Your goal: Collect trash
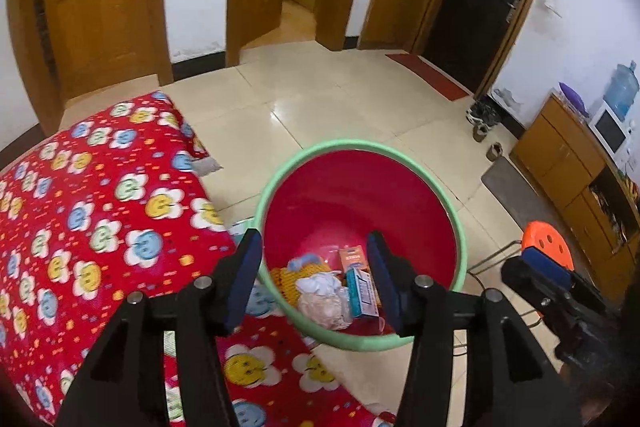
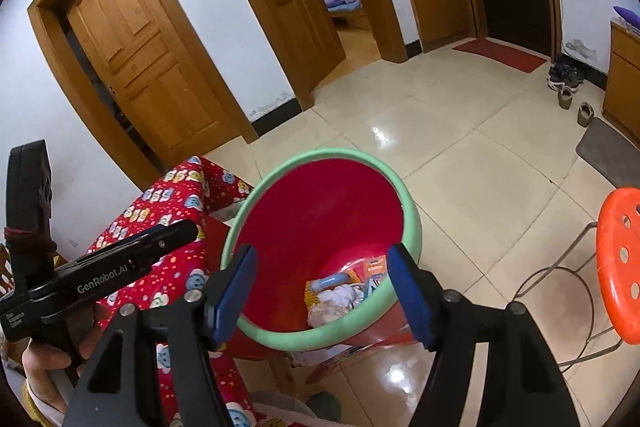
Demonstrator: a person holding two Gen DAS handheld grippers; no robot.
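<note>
Both grippers over the bin, fingers spread and empty

The left gripper (image 1: 314, 281) hangs above the bin (image 1: 460, 227), fingers wide apart with nothing between; the right gripper (image 2: 324, 293) likewise, gaping over the rim at its 6 o'clock; trash (image 1: 328, 295) lies in the bin bottom: a crumpled tissue (image 1: 322, 285), a blue box (image 1: 362, 293), an orange box (image 1: 353, 258); the table (image 1: 92, 211) sits at the bin's 9 o'clock, the stool (image 2: 620, 263) at 3 o'clock. Judging by this, a drop looks finished; best to lift straight up clear of the rim before swinging toward the table, keeping fingers spread for whatever piece is next.
</note>
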